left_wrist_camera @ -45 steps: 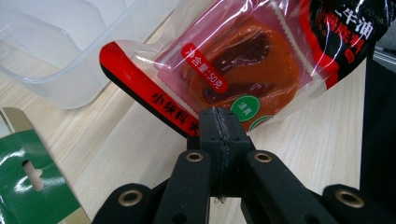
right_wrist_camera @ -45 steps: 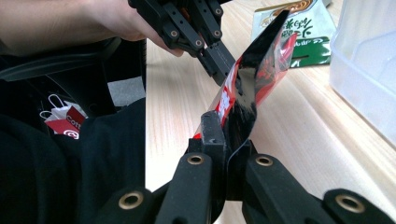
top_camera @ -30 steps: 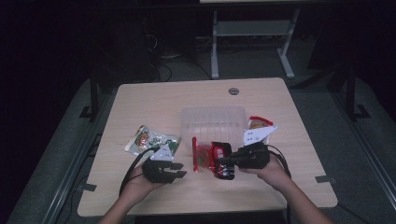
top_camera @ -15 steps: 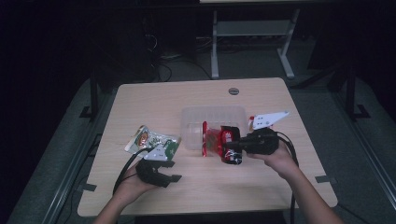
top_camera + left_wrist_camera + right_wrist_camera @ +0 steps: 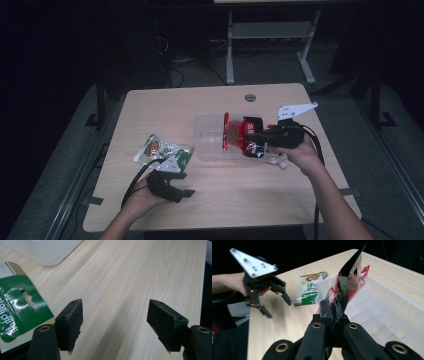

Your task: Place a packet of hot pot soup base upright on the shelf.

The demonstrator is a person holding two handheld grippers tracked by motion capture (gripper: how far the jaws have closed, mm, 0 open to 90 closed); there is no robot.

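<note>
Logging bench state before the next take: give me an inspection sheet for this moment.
Surface: wooden table, bare, with a round grommet.
Job's things: red snack packet held edge-up over the clear plastic bin; green packet flat on the table beside the bin.
Clutter: nothing seen.
Grippers: right tool shut on the red snack packet; left tool open, jaws just opened, nothing between them.
Cables: black cable trailing from the left tool.
Surroundings: dark floor, white stand legs behind.

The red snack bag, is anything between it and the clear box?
Nothing visible. The right gripper holds the red snack bag over the open, empty-looking clear box. The green packet lies off to the side.
</note>
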